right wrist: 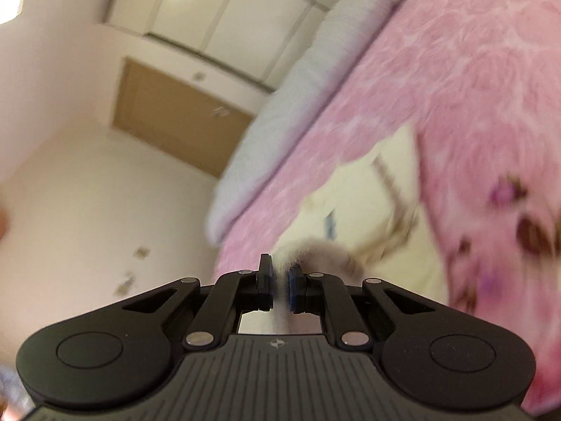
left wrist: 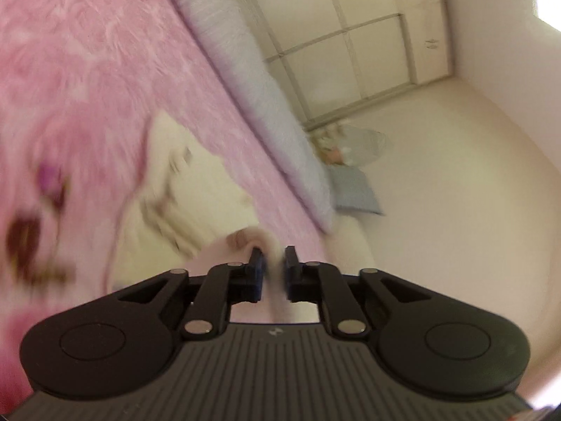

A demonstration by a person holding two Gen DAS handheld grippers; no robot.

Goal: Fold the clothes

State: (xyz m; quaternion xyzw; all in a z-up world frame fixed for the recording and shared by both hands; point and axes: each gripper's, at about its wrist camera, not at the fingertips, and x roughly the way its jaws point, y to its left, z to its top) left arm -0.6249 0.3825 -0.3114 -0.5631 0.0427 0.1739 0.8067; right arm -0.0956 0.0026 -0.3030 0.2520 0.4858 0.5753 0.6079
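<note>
Two handheld grippers, one garment, one bed; both views motion-blurred.

Item 1: left gripper (left wrist: 272,266). Black two-finger unit with blue pads. Fingers drawn narrow, pinching a pale pink fold of the garment (left wrist: 87,182) that passes between the pads and runs down toward the gripper body. View tilted hard; the bed runs from 10 o'clock down to the centre.

Item 2: right gripper (right wrist: 280,282). Same build. Fingers narrow, clamped on a fuzzy whitish-pink edge of the garment (right wrist: 491,210), which bunches just above the pads at 12 o'clock of the fingertips.

Item 3: garment. Pink fleecy cloth with a cream inner face and a blurred dark brown and purple print. In the left view it fills the 9 o'clock side, cream part near centre. In the right view it fills the 3 o'clock side, cream part just right of centre. It is lifted between the two grippers; where its lower hem sits cannot be told.

Item 4: pink bedspread (left wrist: 105,35), patterned, behind the garment in both views.

Item 5: grey-white bolster (left wrist: 245,52) along the bedspread's far edge.

Item 6: blue-grey cushion (left wrist: 354,189) at the bolster's end, left view, near centre.

Item 7: cream wardrobe (left wrist: 350,35), panelled doors, at 12 to 1 o'clock in the left view.

Item 8: brown door (right wrist: 175,122), right view, at 10 o'clock.
</note>
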